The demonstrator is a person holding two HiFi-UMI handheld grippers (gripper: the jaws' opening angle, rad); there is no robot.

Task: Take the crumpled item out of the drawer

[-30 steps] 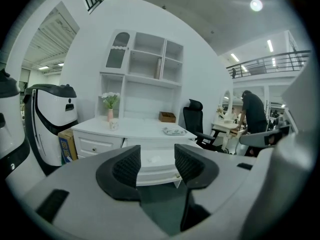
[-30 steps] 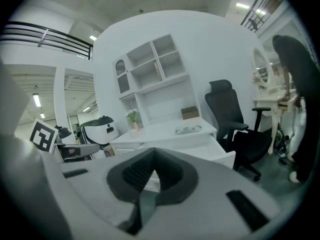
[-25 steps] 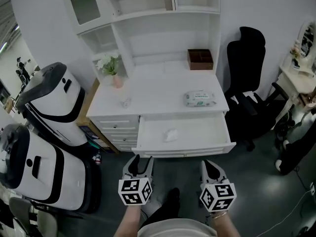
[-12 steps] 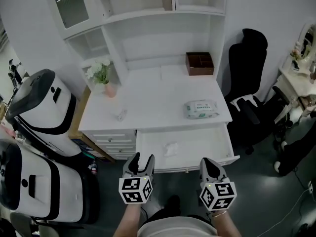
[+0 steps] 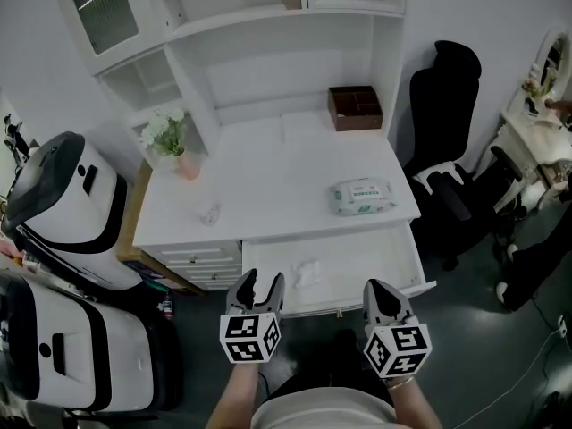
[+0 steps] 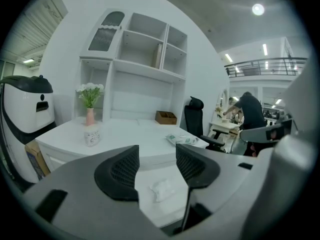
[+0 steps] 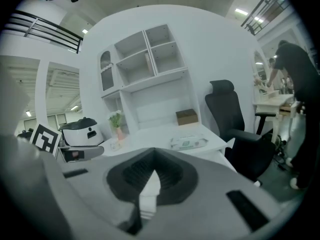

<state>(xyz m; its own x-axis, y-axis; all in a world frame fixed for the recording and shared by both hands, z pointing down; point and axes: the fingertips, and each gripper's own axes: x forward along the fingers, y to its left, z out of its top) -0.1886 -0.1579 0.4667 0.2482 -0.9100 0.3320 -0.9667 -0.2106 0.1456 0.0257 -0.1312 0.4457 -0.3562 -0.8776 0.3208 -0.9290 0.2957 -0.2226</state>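
Crumpled white item (image 5: 307, 273) lies untouched in the open drawer (image 5: 380, 259), nearer its left edge than its right. Left gripper (image 5: 259, 281) hovers at the drawer's front edge with jaws apart and empty, and right gripper (image 5: 376, 286) beside it has jaws together. Reaching in, gripping and lifting out all remain.

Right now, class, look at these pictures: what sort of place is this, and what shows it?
Likely a study corner staged inside a large hall: a white desk with shelves, a black office chair, and an upper-level railing beyond.
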